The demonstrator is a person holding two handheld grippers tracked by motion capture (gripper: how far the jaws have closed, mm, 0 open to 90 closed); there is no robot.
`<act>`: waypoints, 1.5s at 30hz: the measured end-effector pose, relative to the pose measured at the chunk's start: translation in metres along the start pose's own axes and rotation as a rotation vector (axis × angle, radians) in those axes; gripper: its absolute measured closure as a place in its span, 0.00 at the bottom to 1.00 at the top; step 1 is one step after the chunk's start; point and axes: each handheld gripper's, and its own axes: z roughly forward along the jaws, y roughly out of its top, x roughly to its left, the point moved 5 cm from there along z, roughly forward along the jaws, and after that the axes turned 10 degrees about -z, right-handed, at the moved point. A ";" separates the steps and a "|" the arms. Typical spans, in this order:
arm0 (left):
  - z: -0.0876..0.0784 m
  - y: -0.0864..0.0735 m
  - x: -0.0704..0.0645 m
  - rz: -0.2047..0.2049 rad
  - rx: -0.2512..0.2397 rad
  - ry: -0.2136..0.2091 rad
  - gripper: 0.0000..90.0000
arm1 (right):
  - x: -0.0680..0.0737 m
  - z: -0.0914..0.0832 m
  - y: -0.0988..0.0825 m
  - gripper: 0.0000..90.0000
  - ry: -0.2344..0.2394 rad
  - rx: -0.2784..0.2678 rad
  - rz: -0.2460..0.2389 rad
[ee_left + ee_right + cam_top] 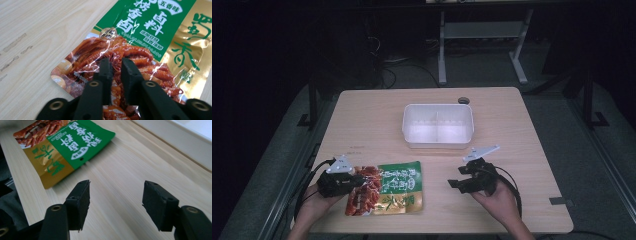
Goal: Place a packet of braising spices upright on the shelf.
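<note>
Your left tongs (115, 65) pinch the red end of the snack pouch (388, 187), which lies flat on the surface (362, 120) with its long axis running toward your right tongs (116, 202), standing wide and empty near the pouch's far edge.

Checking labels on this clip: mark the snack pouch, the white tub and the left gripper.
snack pouch (399, 186), high view, green panel of its front
white tub (438, 142), high view, near wall
left gripper (116, 65), left gripper view, between its fingertips, pinching the pouch
</note>
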 end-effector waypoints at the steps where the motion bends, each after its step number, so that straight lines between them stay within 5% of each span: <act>1: 0.001 0.000 0.000 0.002 0.006 -0.001 0.92 | 0.003 0.005 0.005 0.45 0.008 0.009 -0.010; 7: 0.003 -0.003 0.002 -0.003 0.035 0.001 1.00 | 0.012 0.029 0.029 0.61 0.052 0.064 -0.037; 11: 0.004 -0.006 0.004 -0.009 0.057 0.001 1.00 | 0.013 0.039 0.036 0.63 0.075 0.080 -0.025; 29: 0.014 -0.011 0.006 0.000 0.116 -0.005 1.00 | 0.021 0.093 0.054 0.52 0.173 0.197 0.047; 45: 0.015 -0.011 0.005 0.009 0.120 0.003 1.00 | 0.024 0.111 0.052 0.52 0.241 0.228 0.097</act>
